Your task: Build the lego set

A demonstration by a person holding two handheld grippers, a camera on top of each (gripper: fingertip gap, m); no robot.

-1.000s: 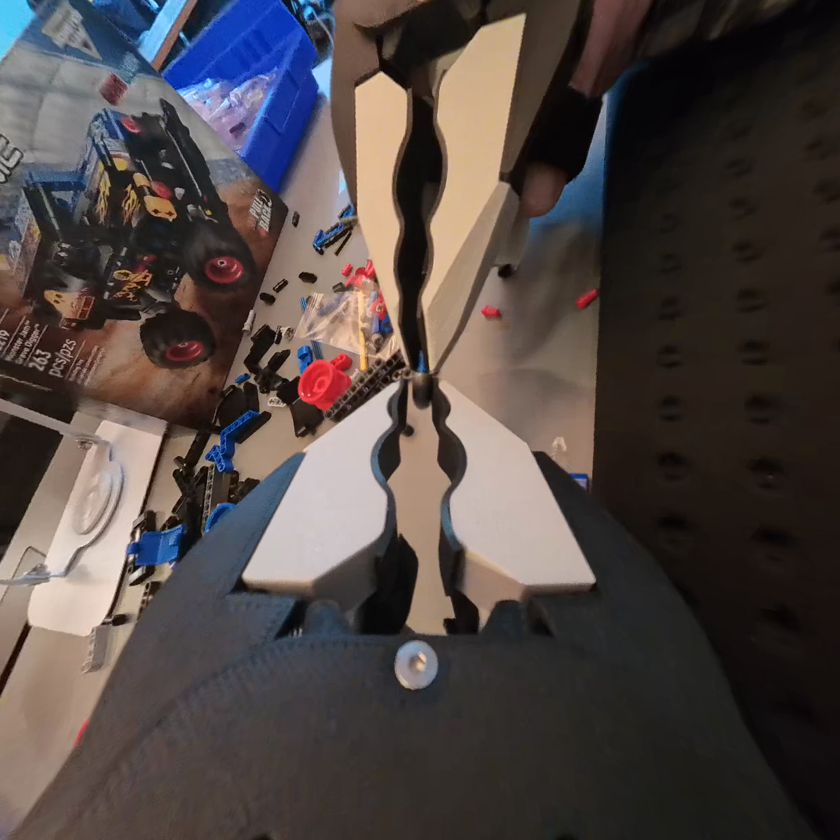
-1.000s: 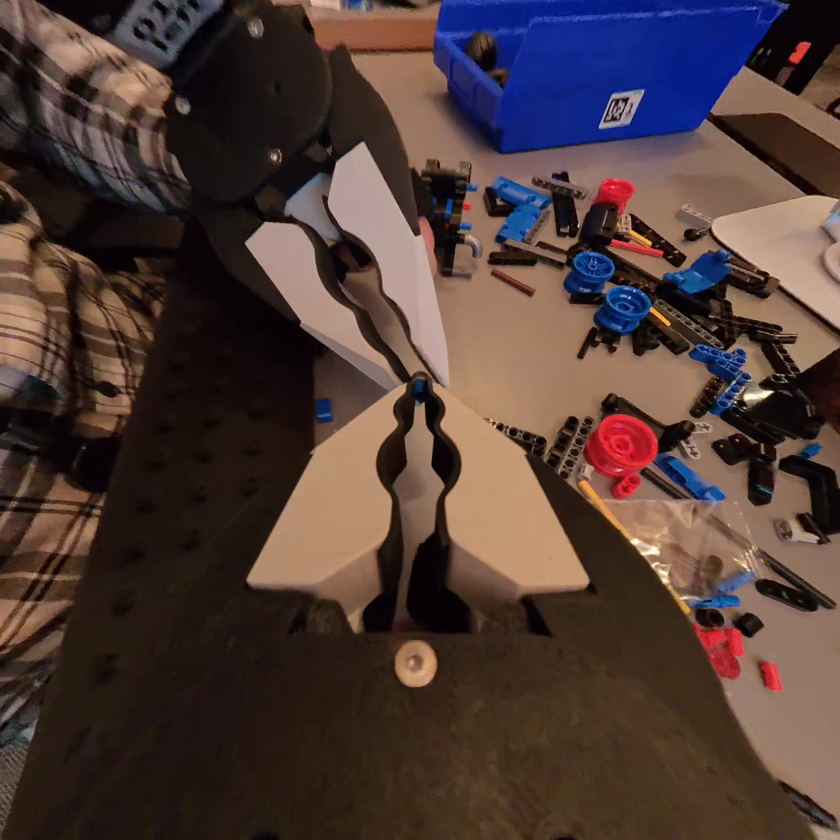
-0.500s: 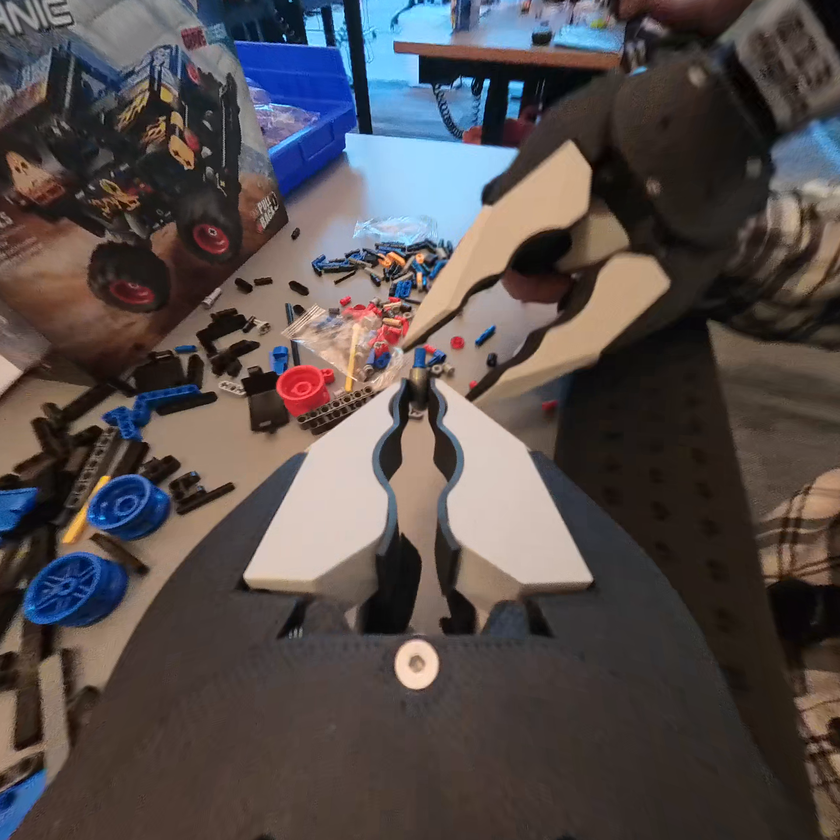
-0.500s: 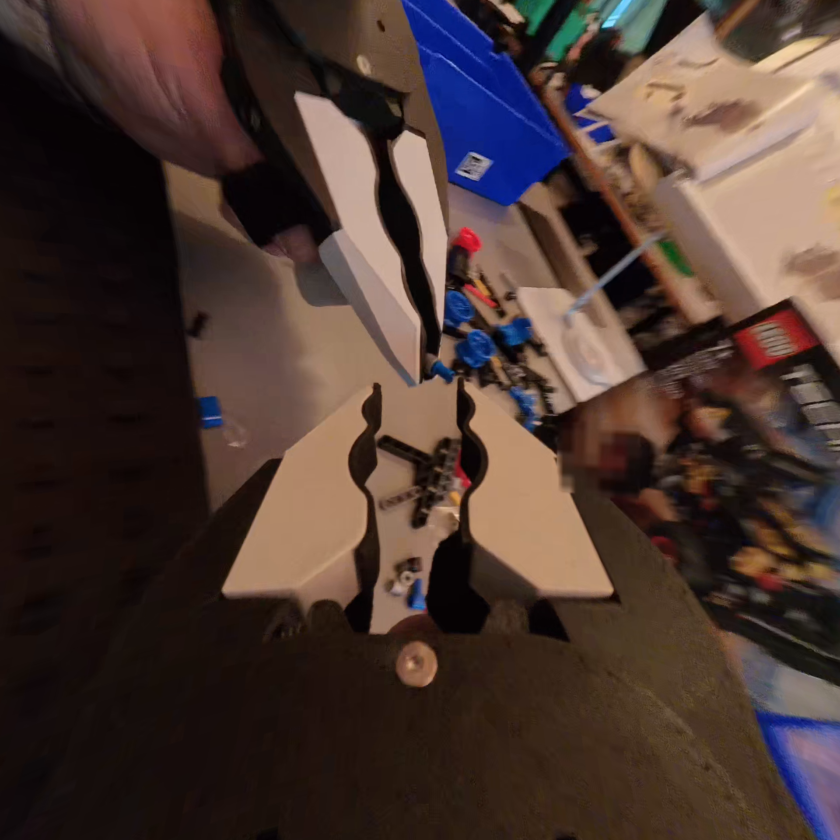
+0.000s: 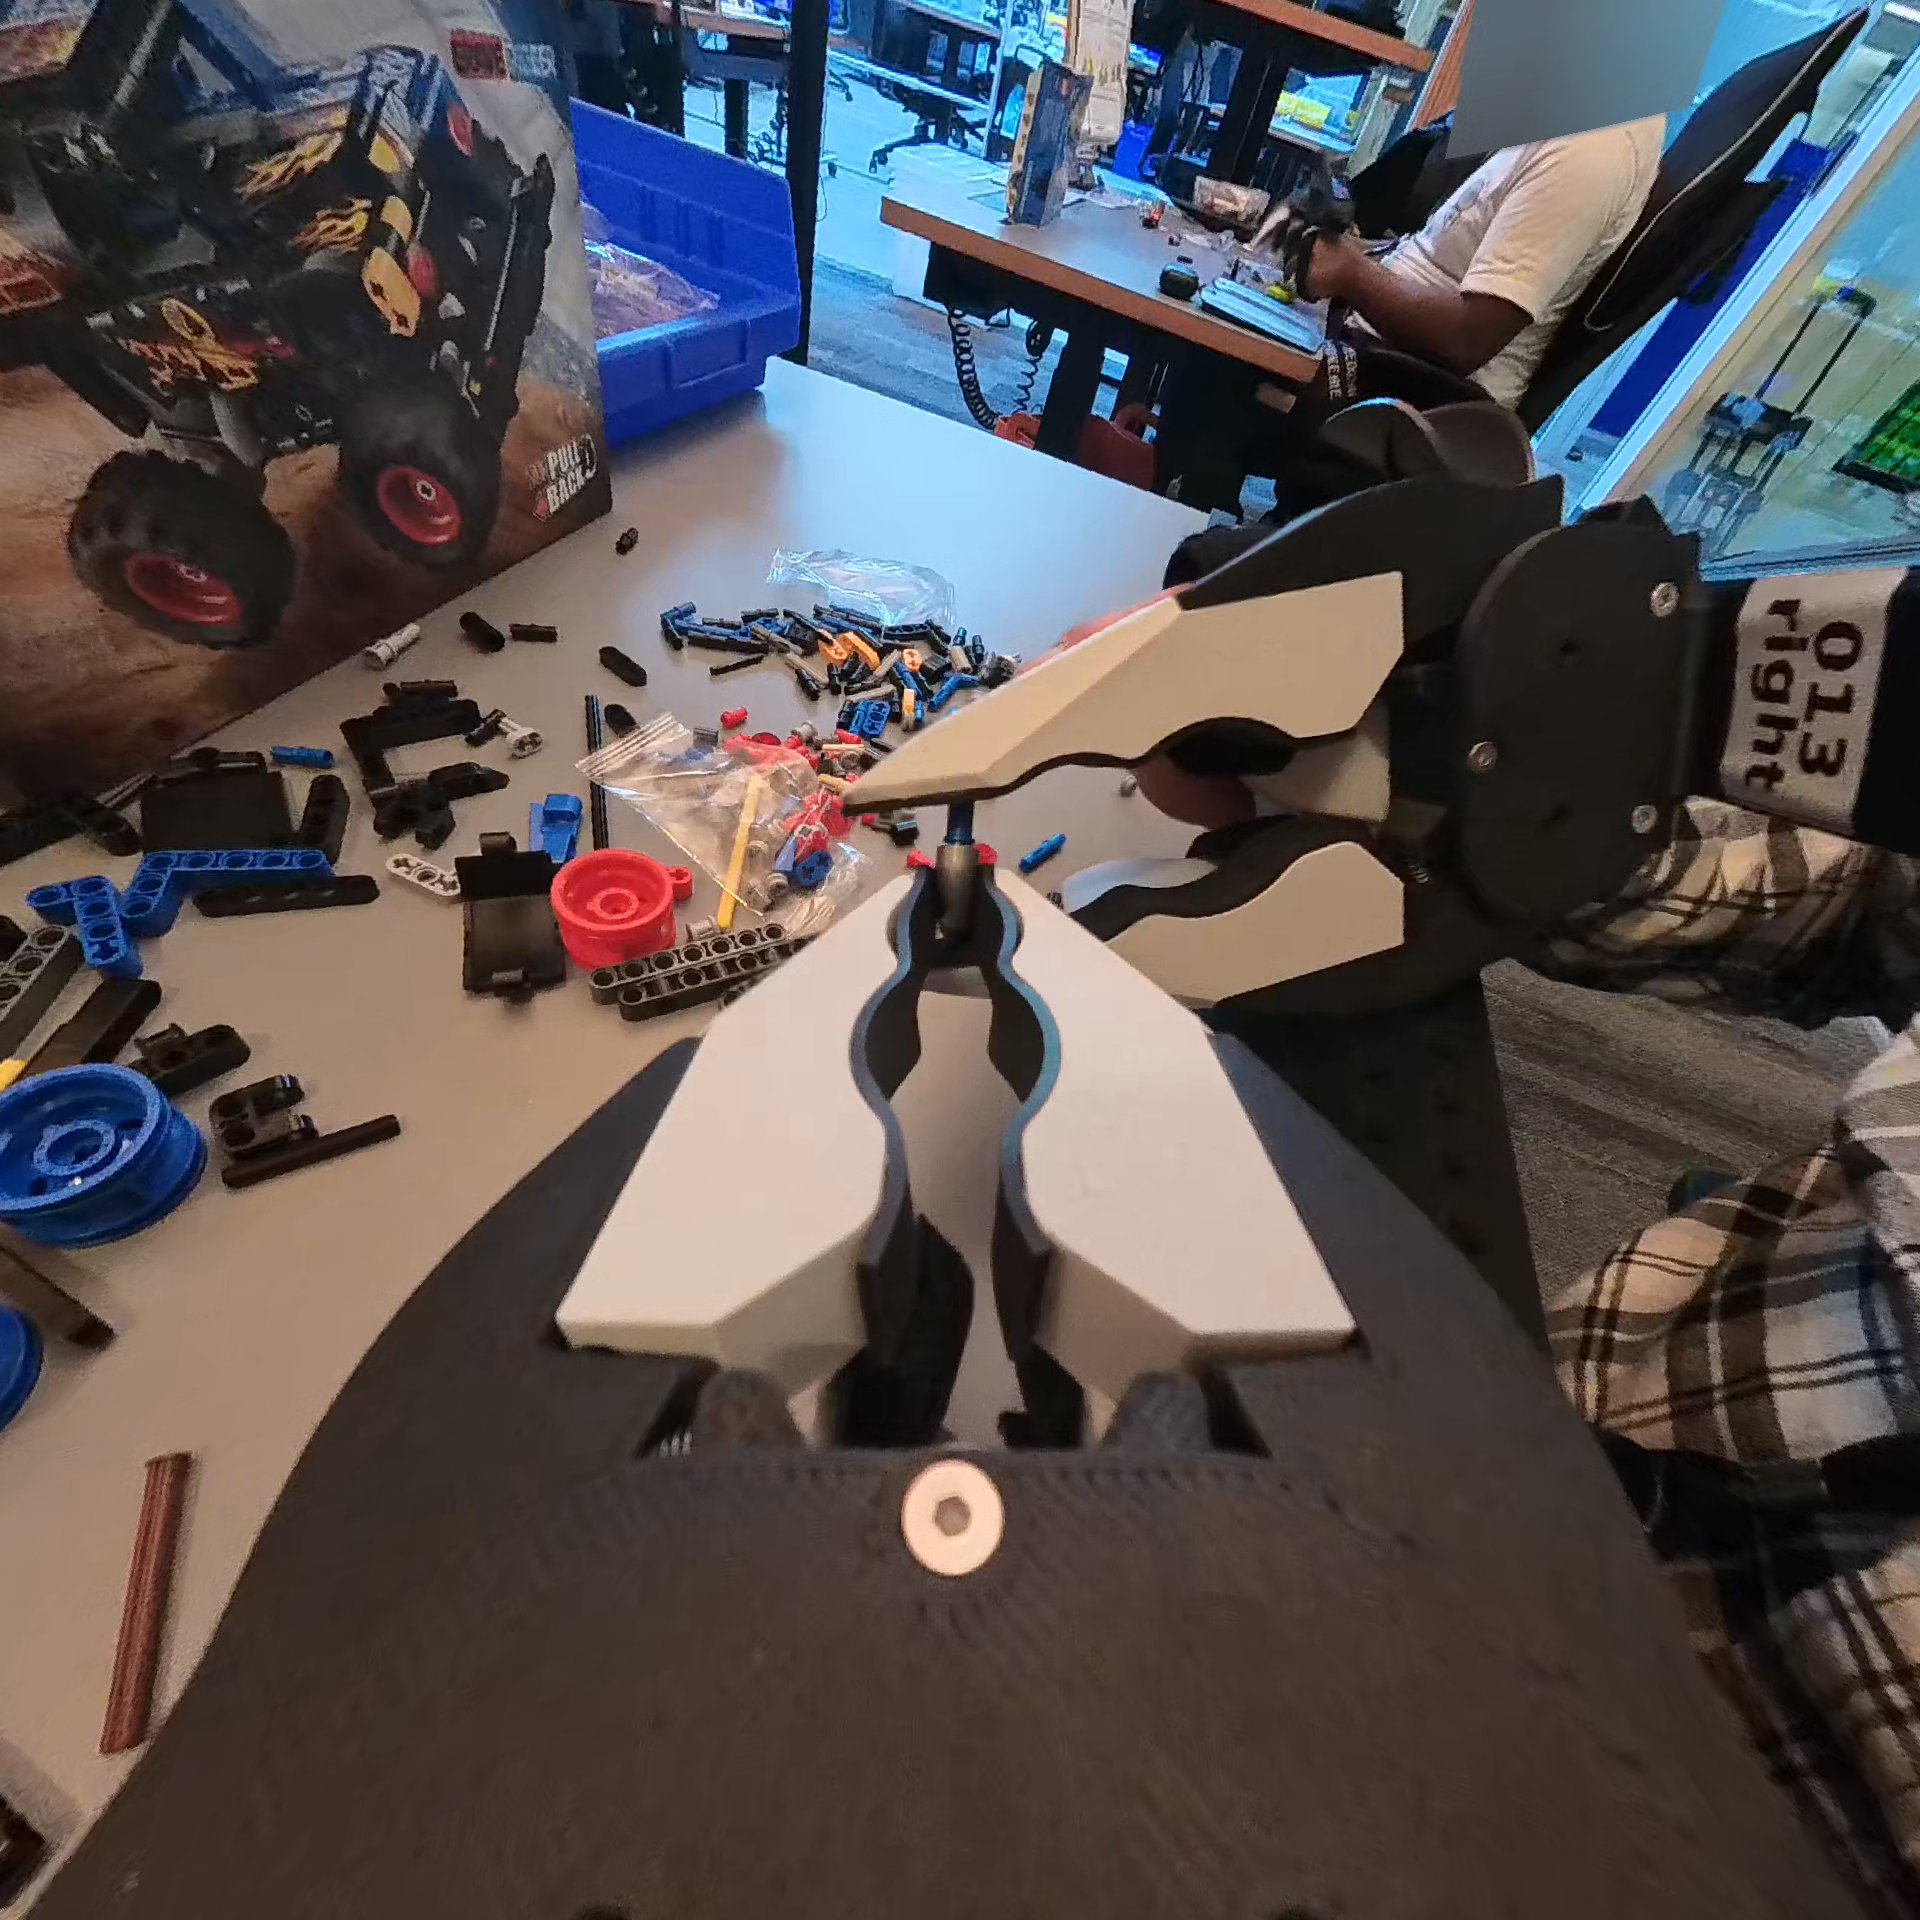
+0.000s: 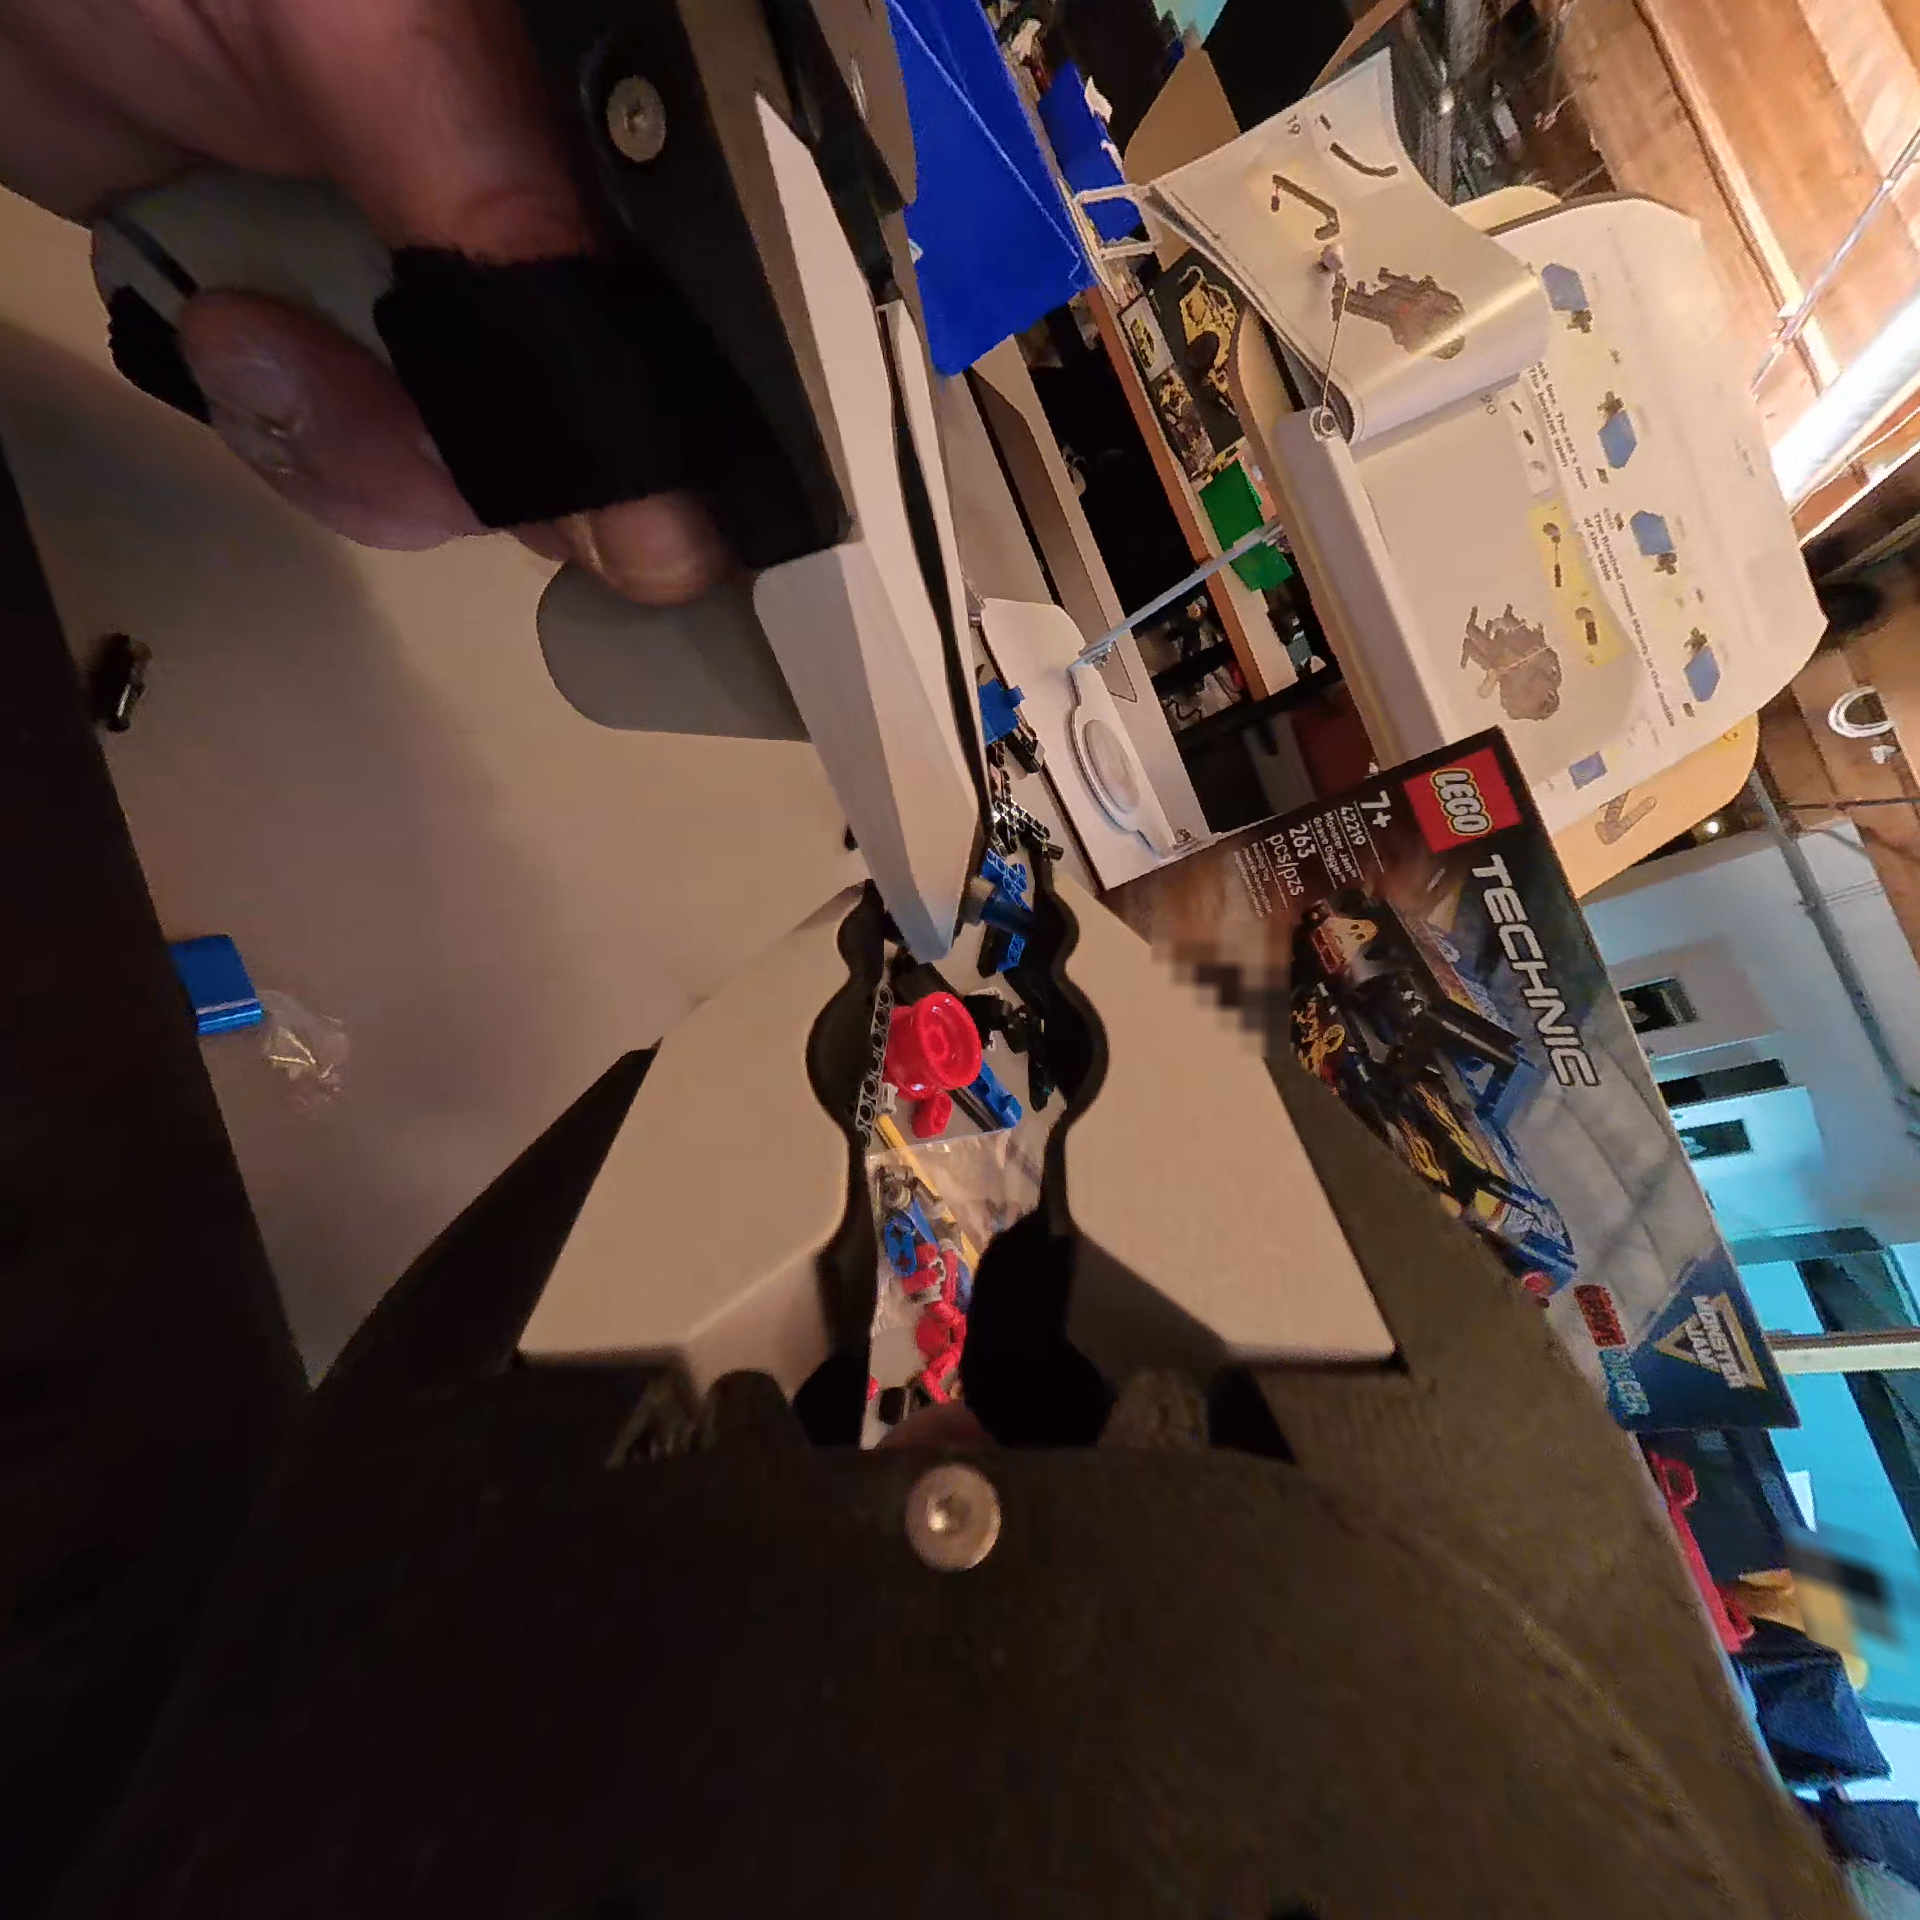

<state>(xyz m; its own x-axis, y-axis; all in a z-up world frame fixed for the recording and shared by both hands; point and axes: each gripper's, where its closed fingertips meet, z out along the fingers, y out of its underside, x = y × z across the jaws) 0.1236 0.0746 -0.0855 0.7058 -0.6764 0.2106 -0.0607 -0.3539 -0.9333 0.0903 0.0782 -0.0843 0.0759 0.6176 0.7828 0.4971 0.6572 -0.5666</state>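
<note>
Left hand-held gripper (image 5: 954, 902) clamped on small blue-tipped pin (image 5: 956, 854), spread right hand-held gripper (image 5: 971, 864) straddling its tip.

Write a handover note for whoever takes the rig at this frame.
Left gripper: shut on a small dark piece with a blue pin sticking up from it, held above the table.
Right gripper: open, its upper finger resting on the pin's top, seemingly pressing it in.
Parts: loose pieces spread on the table, a red wheel, blue wheel, part bag; box at the back.
Done: no built-up model visible.
Left: seat the pin, then nearly the whole build.
</note>
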